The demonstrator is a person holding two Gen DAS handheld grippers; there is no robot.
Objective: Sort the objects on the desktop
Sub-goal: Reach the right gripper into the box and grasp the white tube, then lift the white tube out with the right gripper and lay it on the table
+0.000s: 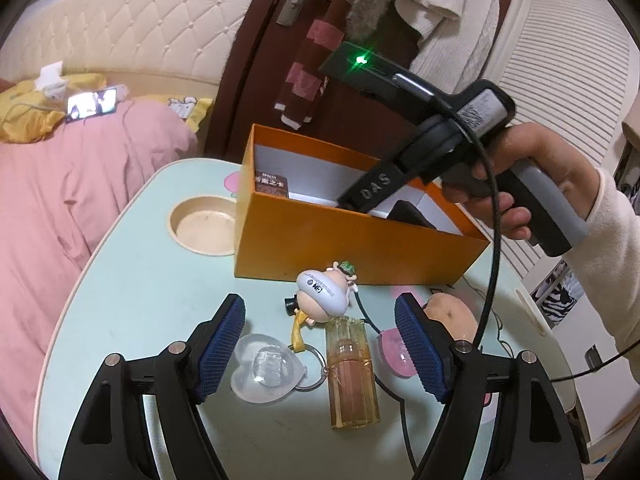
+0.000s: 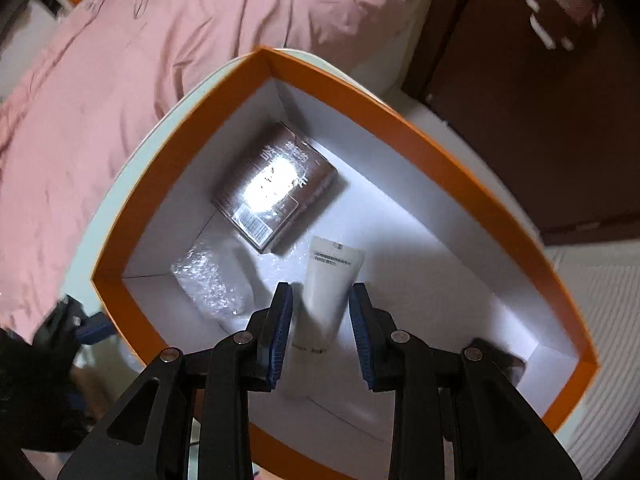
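In the left wrist view my left gripper [image 1: 320, 344] stands open low over the pale green table [image 1: 132, 280]. Between its fingers lie a clear heart-shaped case [image 1: 266, 372], an amber perfume bottle [image 1: 352, 372] and a cartoon figure keychain [image 1: 324, 292]. A pink heart case [image 1: 394, 350] touches the right finger. My right gripper [image 2: 321, 320] reaches into the orange box [image 1: 340, 236]. It is partly open around a blurred white tube [image 2: 330, 284], with gaps beside the tube. A brown packet [image 2: 276, 184] and a bubble-wrap bundle [image 2: 212, 280] lie in the box [image 2: 460, 168].
A round cup recess [image 1: 204, 226] is sunk in the table left of the box. A brownish rounded object [image 1: 452, 312] sits behind my left gripper's right finger. A hand [image 1: 532, 176] and cable [image 1: 494, 264] cross the right side. A pink bed [image 1: 60, 200] lies to the left.
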